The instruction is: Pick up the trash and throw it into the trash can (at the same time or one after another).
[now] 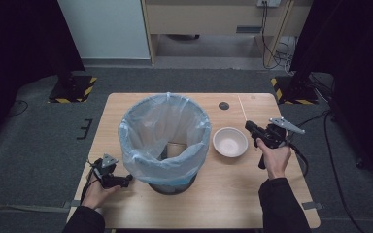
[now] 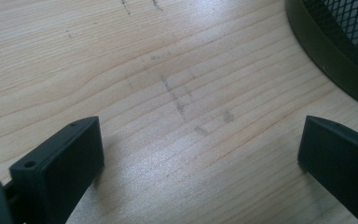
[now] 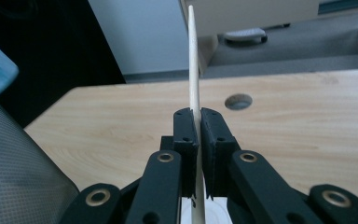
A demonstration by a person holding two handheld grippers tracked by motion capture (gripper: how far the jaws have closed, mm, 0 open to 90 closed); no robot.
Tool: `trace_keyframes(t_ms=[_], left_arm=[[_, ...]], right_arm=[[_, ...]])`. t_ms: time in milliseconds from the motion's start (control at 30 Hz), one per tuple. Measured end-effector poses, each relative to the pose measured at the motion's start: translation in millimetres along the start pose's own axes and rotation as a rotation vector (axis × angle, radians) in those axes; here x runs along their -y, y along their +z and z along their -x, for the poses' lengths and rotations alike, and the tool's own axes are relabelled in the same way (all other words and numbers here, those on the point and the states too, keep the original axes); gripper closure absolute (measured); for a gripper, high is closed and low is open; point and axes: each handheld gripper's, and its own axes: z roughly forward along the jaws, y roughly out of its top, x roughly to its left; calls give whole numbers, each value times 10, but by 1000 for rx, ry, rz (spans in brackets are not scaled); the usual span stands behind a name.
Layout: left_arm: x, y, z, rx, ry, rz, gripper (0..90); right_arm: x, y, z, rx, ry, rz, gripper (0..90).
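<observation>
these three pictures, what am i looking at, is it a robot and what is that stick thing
No robot here: a person sits at a wooden table and holds a hand-operated two-jaw tool in each hand. The wide picture comes from a camera above the table. The other two come from small cameras riding on each tool, looking along its black jaws.

On the table stand a mesh waste bin lined with a pale blue plastic bag, and beside it a small white bowl.

The left tool rests low by the bin's base, jaws wide apart with nothing between them. The right tool is shut on a thin wooden stick, probably a chopstick, pointing up past its jaws.
</observation>
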Motion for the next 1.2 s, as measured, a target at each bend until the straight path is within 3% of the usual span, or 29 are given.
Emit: trace_keyframes(t_ms=[567,1200], left_arm=[[0,0,0,0,0,0,0],[0,0,0,0,0,0,0]], right_arm=[[-420,-388,-149,-85,14,220,858],[-723,-726,-425,-190,-32,369,858]])
